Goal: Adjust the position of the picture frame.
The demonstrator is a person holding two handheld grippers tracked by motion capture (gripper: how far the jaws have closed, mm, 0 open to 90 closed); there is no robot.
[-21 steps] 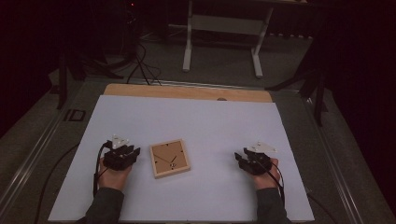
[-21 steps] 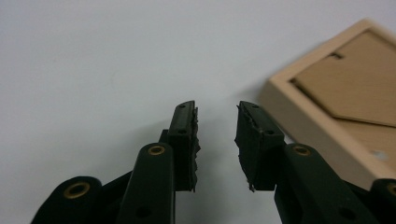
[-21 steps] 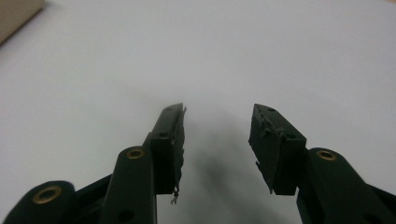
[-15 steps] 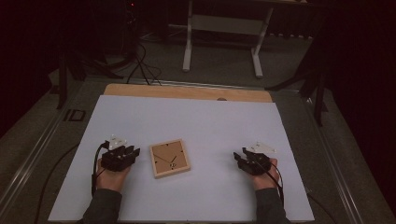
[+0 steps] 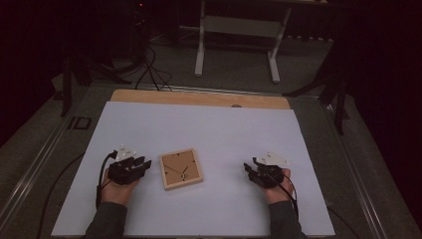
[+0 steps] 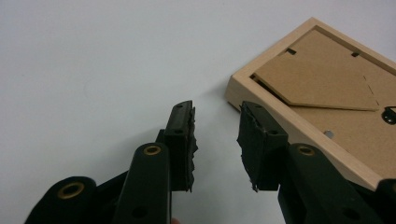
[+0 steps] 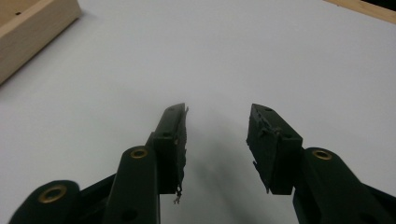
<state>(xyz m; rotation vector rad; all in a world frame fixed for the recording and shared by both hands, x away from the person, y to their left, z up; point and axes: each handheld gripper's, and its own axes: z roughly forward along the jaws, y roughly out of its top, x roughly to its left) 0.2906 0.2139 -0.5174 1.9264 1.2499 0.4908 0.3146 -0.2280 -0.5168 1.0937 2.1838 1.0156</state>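
A square wooden picture frame (image 5: 181, 169) lies back-side up on the white worktop (image 5: 199, 134), a little left of the middle and toward the near edge, turned slightly askew. Its brown backing board carries a folded stand and a small dark fitting whose shape is too small to read from the high view. In the left gripper view the frame's far and right parts are cut off by the picture's edge; in the right gripper view a single pale corner of it (image 7: 32, 28) shows at the top left.

The left gripper (image 5: 141, 165) rests just beside the frame's left edge, apart from it, its jaws spread with nothing between them; the rubber pads (image 6: 188, 140) look ragged. The right gripper (image 5: 250, 170) sits well apart to the right near the near edge, jaws likewise spread and empty.

A bare wood strip (image 5: 199, 99) runs along the worktop's far edge. Beyond it the room is dim: a grey floor, tangled cables (image 5: 149, 69) and a white stand's legs (image 5: 239, 45).
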